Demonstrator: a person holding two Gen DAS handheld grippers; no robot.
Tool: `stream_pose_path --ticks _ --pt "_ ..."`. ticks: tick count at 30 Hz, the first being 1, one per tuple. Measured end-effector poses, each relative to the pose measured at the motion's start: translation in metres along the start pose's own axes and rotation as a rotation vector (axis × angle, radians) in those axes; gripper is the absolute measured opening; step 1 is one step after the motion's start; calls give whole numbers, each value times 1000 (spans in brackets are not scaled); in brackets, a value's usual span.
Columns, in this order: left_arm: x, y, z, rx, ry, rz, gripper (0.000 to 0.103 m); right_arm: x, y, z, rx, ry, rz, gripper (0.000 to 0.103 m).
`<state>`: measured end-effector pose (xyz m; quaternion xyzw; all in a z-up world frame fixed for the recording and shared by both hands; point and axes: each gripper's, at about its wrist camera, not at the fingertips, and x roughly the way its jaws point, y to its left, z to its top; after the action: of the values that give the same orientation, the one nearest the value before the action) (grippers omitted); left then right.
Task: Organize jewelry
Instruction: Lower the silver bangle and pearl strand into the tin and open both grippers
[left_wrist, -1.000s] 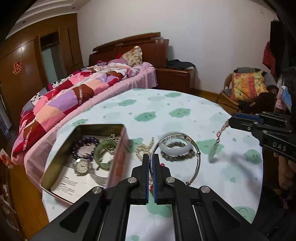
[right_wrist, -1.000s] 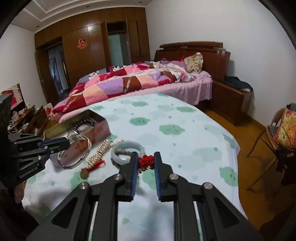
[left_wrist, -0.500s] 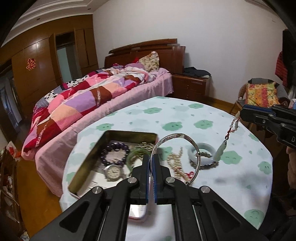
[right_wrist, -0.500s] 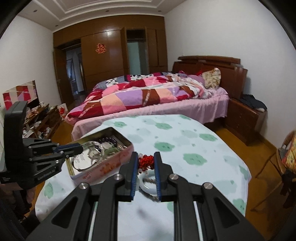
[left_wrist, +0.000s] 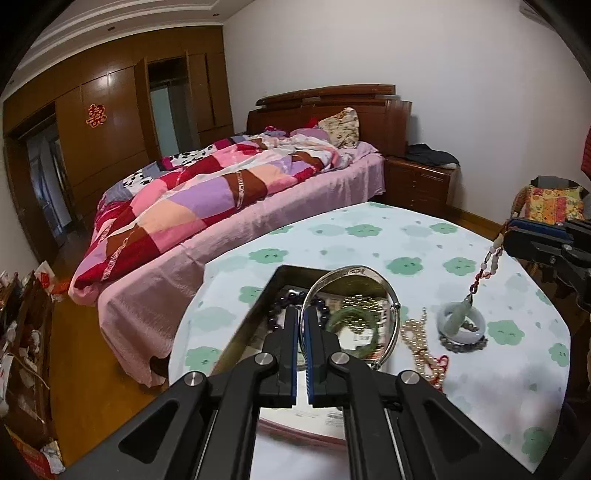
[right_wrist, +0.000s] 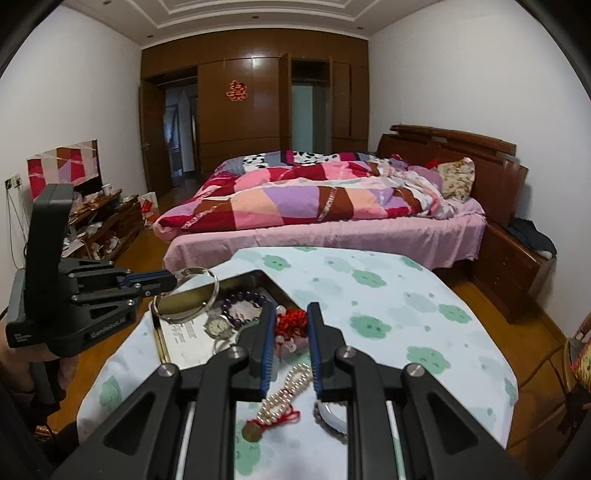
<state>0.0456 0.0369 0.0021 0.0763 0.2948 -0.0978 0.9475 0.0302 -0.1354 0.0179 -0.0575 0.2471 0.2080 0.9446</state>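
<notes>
**Bangle and pendant held above the tin**

A thin silver bangle (left_wrist: 351, 314) is clamped in the left gripper (left_wrist: 303, 325), whose jaws are pressed together on its rim; it is held over the open rectangular metal tin (right_wrist: 258, 275) near the table's left edge. Inside the tin, dark purple beads (right_wrist: 243, 297), a round watch (right_wrist: 218, 326) and a green ring (left_wrist: 352, 326) are seen on printed paper. The right gripper (right_wrist: 291, 332) is closed on a red knotted cord (right_wrist: 291, 321), from which a pale jade pendant (left_wrist: 458, 315) hangs. Beneath it, on the cloud-patterned tablecloth (left_wrist: 369, 236), a pale bangle (left_wrist: 461, 328) is ringed by grey beads; just beside it lies a pearl strand (right_wrist: 284, 395) with a red tassel. A quilted bed (right_wrist: 314, 206) stands beyond.
</notes>
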Motion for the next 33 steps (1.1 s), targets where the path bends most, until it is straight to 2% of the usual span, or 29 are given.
stream_pose_path --ticks 14,33 --pt "14 26 4 -10 26 59 2 30 33 22 -72 4 59 19" --pt "41 50 -2 -41 78 75 2 68 52 22 -105 67 88 19"
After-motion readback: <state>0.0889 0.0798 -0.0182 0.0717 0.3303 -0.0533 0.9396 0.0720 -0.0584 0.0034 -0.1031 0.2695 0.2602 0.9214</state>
